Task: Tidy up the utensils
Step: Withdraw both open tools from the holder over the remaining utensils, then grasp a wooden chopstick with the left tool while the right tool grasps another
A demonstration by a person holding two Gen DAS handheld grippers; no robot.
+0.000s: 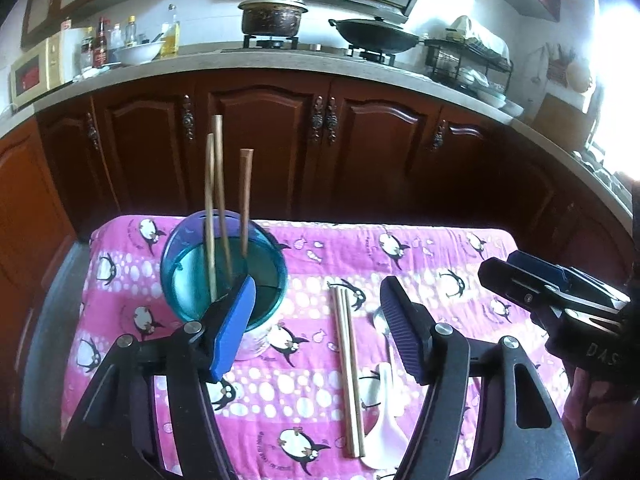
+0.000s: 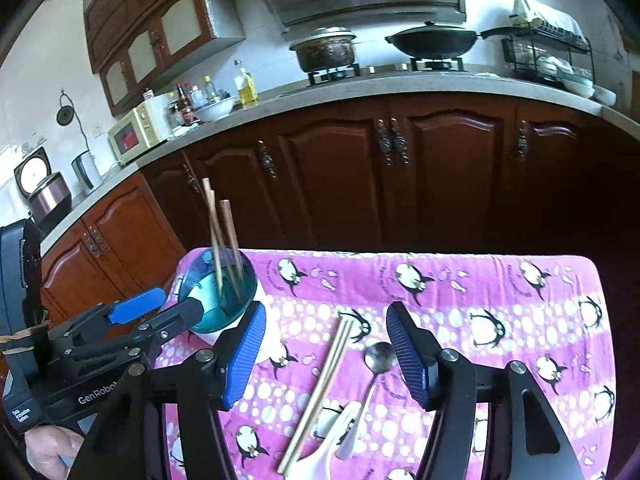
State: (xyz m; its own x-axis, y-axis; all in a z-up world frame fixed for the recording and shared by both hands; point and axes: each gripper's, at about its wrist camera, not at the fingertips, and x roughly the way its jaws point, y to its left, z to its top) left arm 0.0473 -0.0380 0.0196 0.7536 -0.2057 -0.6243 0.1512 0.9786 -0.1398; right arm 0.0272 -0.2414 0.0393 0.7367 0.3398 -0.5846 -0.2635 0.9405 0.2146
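A blue see-through cup (image 1: 192,280) stands at the far left of the pink penguin cloth, with three wooden chopsticks (image 1: 219,184) upright in it. A pair of chopsticks (image 1: 349,372) lies flat mid-cloth, beside a metal spoon (image 1: 379,320) and a white plastic spoon (image 1: 383,432). My left gripper (image 1: 318,330) is open and empty, its left pad just in front of the cup. In the right wrist view, my right gripper (image 2: 326,356) is open and empty above the lying chopsticks (image 2: 320,388), the metal spoon (image 2: 378,358) and the white spoon (image 2: 328,452). The cup (image 2: 222,300) sits to its left.
The cloth-covered table (image 1: 460,248) ends just beyond the cup; dark wood cabinets (image 1: 280,140) and a counter with pots stand behind. The right gripper (image 1: 508,272) shows at the right edge of the left wrist view. A hand (image 2: 52,452) holds the left gripper (image 2: 168,306) beside the cup.
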